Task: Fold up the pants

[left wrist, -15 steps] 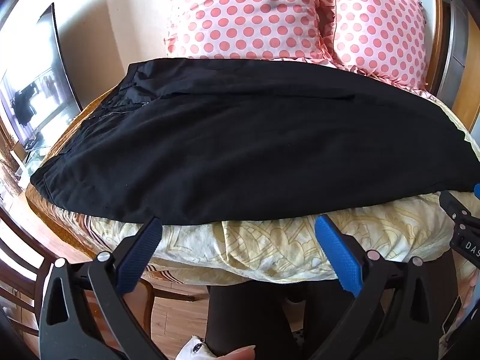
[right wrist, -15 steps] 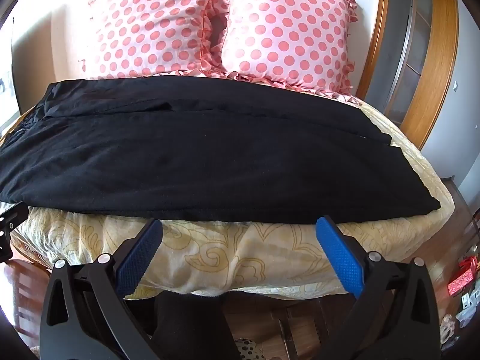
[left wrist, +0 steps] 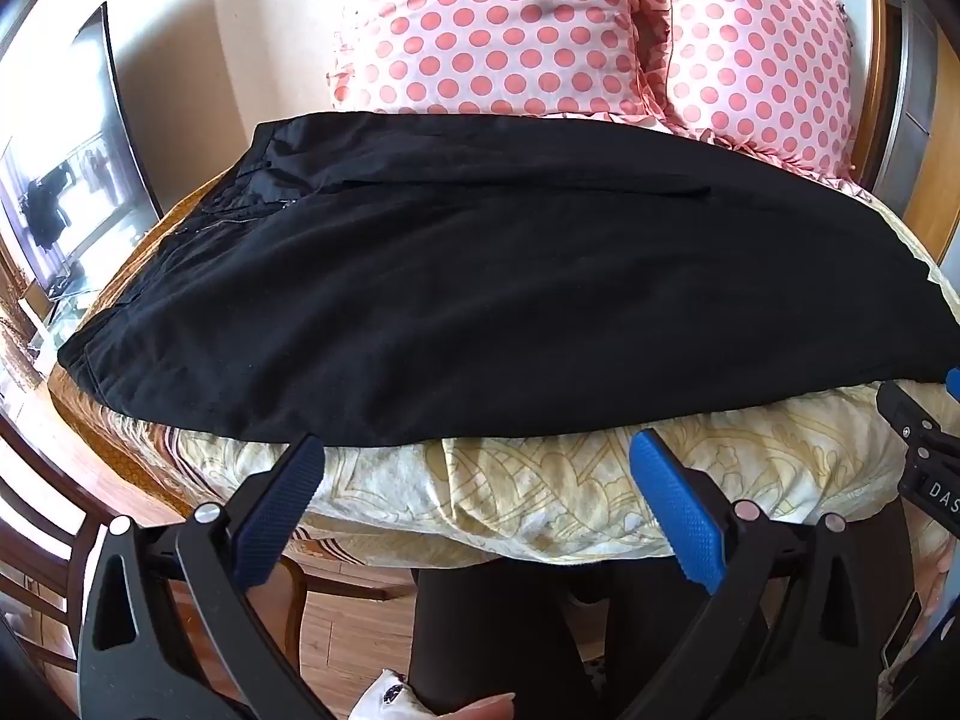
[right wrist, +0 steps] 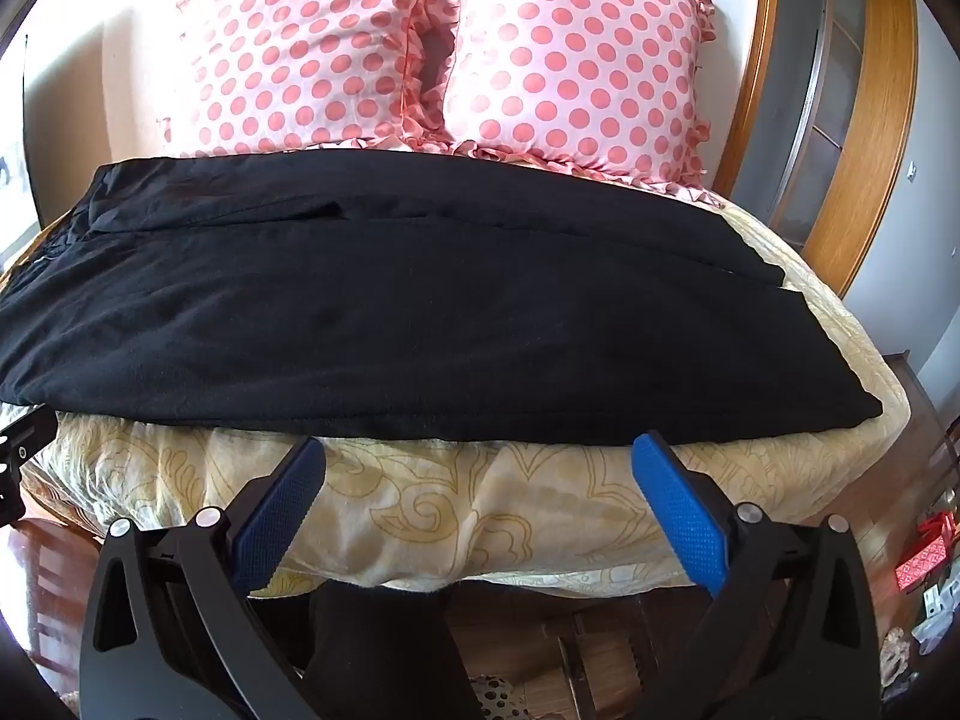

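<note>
Black pants point(left wrist: 510, 300) spread flat across yellow bedspread point(left wrist: 540, 498), waistband at left. Left gripper point(left wrist: 474, 468) and right gripper point(right wrist: 474, 468) fully spread, empty, unchanged from half-second before; folding not yet begun.

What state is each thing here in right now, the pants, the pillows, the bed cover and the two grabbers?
Pants: laid out lengthwise across the bed, not yet folded short.
Pillows: two, propped upright side by side behind the pants.
Bed cover: rumpled along the near edge.
Left gripper: open, empty, short of the pants.
Right gripper: open, empty, short of the pants.
</note>
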A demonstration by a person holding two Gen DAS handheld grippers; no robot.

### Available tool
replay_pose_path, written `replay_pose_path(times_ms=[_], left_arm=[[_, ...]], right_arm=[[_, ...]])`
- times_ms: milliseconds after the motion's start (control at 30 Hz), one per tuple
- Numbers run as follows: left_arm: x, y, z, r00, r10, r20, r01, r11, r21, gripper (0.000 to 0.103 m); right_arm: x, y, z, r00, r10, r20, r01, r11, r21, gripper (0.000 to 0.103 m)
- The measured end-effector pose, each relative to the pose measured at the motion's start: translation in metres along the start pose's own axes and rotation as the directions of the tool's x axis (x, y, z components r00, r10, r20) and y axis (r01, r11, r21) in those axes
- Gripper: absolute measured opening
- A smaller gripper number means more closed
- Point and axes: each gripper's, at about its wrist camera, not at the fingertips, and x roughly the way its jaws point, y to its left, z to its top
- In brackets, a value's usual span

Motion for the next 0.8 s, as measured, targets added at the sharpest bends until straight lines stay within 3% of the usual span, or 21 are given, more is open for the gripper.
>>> replay_pose_path(times_ms=[800], left_arm=[[0.0004, 0.0001, 0.0, 1.0, -0.005, -0.005, 0.005, 1.0, -0.004, 0.101]], right_arm=[[0.0029, 0.0001, -0.0024, 1.0, 0.002, -0.003, -0.002, 1.0, 0.001, 0.102]])
